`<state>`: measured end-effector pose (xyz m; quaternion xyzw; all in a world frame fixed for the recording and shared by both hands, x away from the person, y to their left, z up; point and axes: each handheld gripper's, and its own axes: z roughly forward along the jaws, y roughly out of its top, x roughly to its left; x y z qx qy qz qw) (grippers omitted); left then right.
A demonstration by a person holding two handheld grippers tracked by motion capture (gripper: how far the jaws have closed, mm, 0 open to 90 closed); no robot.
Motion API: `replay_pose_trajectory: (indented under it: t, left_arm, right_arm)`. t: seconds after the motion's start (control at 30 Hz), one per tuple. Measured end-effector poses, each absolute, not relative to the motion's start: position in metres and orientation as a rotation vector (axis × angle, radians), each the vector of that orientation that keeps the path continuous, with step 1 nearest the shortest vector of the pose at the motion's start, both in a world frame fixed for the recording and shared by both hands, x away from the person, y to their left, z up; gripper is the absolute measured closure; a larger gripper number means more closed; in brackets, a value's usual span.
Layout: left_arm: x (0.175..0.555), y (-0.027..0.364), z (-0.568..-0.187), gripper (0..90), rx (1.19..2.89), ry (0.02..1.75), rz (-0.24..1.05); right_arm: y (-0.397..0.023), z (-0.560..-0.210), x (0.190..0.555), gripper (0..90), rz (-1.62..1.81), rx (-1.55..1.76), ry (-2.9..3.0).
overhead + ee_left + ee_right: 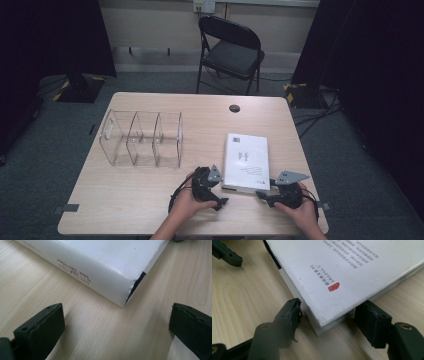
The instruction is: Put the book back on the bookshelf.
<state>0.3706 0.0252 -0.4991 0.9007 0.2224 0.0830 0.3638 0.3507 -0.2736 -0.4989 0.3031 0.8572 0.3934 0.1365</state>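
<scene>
A white book (246, 160) lies flat on the right half of the wooden table (125, 195), its back cover with small print and a red seal (333, 286) facing up. My right gripper (265, 193) straddles the book's near right corner; in the right gripper view (328, 312) both pads touch the book's edges. My left gripper (220, 192) sits at the near left corner. Its jaws stand wide apart in the left gripper view (115, 320), with bare table between them and the book's spine corner (122, 300) just ahead. One of the left gripper's fingers (227, 255) appears beyond the book.
A clear plastic organiser (142, 137) with three compartments stands on the left half of the table. A cable hole (234, 108) is near the far edge. A black folding chair (230, 47) stands behind the table.
</scene>
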Motion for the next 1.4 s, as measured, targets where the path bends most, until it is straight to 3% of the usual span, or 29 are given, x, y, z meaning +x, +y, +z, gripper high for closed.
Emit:
replay_pose_trajectory:
  t: [0.07,0.23,0.37,0.73,0.93,1.17,1.23,1.33,1.37,1.4]
  left_arm:
    - [0.373,0.024,-0.499,0.0,2.329,0.564,0.216]
    - [0.378,0.017,-0.498,1.2,2.319,0.58,0.228]
    - [0.379,0.012,-0.497,17.4,2.288,0.552,0.222]
    - [0.378,0.006,-0.49,25.7,2.328,0.62,0.231]
    - [0.367,0.015,-0.487,31.8,2.362,0.561,0.232]
    - [0.367,0.015,-0.485,31.8,2.38,0.554,0.236]
    - [0.366,0.015,-0.485,31.2,2.377,0.529,0.292]
    - [0.366,0.014,-0.483,24.5,2.389,0.523,0.337]
    - [0.367,0.014,-0.479,16.0,2.391,0.508,0.364]
    - [0.367,0.014,-0.477,16.4,2.379,0.502,0.358]
  right_arm:
    - [-0.275,-0.498,0.351,42.3,1.131,0.888,2.477]
    - [-0.274,-0.497,0.352,42.6,1.126,0.898,2.477]
    - [-0.275,-0.497,0.352,42.9,1.12,0.885,2.484]
    - [-0.273,-0.494,0.35,43.6,1.104,0.829,2.474]
    - [-0.276,-0.487,0.345,46.4,1.195,0.816,2.497]
    - [-0.277,-0.485,0.345,46.6,1.259,0.852,2.486]
    - [-0.278,-0.485,0.345,46.7,1.271,0.856,2.486]
    - [-0.277,-0.485,0.345,46.9,1.27,0.855,2.487]
    - [-0.276,-0.486,0.345,47.3,1.265,0.843,2.494]
    - [-0.276,-0.486,0.345,47.4,1.276,0.843,2.494]
